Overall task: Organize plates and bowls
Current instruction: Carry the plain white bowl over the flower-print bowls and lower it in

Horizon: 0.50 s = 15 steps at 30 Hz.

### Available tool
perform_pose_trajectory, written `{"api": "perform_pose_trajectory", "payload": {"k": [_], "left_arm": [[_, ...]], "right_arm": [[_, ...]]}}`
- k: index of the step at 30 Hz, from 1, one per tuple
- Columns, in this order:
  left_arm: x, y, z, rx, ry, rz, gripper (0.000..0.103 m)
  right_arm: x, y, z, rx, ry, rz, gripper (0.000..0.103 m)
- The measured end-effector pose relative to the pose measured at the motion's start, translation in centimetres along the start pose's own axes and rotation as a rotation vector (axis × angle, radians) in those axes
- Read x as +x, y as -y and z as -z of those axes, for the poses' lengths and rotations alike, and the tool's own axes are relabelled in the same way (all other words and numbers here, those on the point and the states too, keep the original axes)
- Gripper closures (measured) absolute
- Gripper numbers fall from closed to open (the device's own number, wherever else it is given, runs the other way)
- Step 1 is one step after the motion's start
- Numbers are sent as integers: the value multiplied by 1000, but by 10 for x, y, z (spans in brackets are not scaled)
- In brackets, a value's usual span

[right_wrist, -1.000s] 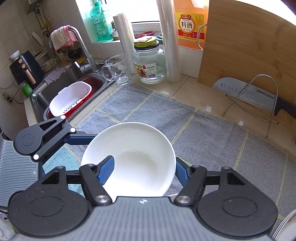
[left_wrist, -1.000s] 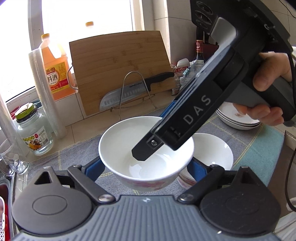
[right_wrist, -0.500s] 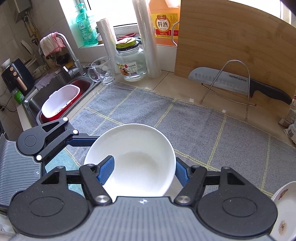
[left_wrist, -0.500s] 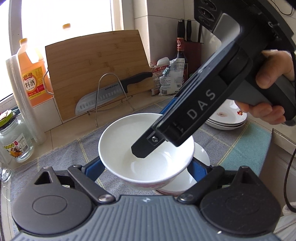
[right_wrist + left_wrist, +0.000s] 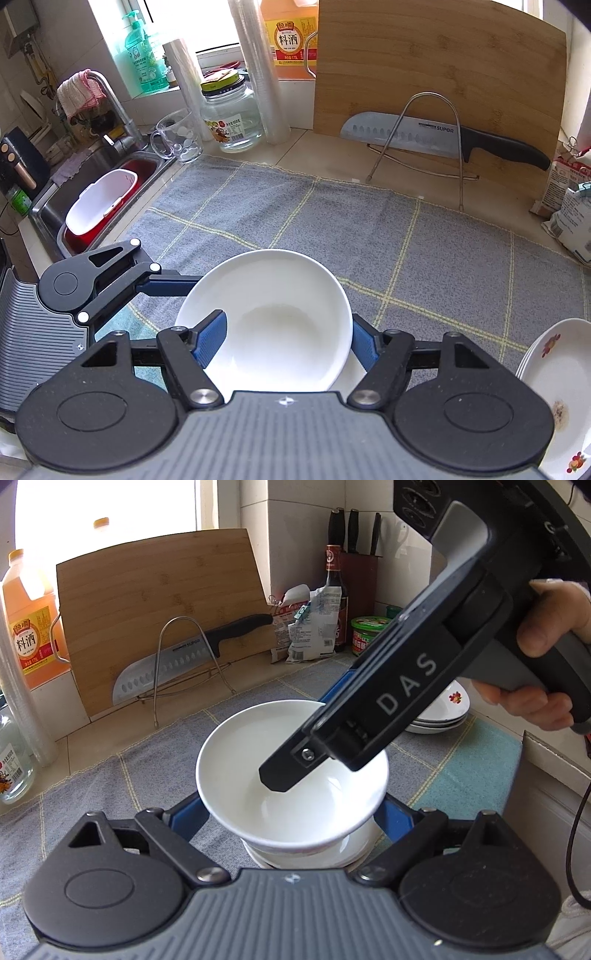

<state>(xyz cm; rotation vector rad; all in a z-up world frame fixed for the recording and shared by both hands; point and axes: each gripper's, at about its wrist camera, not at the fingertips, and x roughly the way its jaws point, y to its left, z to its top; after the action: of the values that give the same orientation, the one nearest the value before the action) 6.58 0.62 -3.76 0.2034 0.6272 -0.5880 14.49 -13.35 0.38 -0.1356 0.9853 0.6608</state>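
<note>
Both sets of jaws are on one white bowl: the left gripper has its blue pads spread wide round the bowl's outer wall, one on each side, pressing it; the right gripper has one blue finger inside the bowl and the other outside the rim, its jaws opening a little, with the rim between them, and I cannot tell whether the pads press it. In the left view the right gripper's black body, marked DAS, slants down into the bowl, held by a hand. The bowl is smooth glazed ceramic, round and deep, and hangs just above a second white bowl on a grey woven mat with thin yellow checks, spread on the bench. A low stack of shallow white plates with small red flower prints lies to the right on the mat. Behind, a bamboo board leans upright, with a dimpled steel knife, black-handled, resting on a bent wire stand. A glass jar, a clear mug and an orange bottle stand near the steel sink.
</note>
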Motion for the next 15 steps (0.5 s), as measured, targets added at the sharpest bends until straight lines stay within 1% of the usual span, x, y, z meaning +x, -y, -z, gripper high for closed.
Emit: {"api": "perform_pose_trajectory", "payload": {"k": [15], "left_arm": [[11, 1, 2, -11, -35, 41, 9]], "right_arm": [[8, 7, 8, 35, -34, 11, 27]]}}
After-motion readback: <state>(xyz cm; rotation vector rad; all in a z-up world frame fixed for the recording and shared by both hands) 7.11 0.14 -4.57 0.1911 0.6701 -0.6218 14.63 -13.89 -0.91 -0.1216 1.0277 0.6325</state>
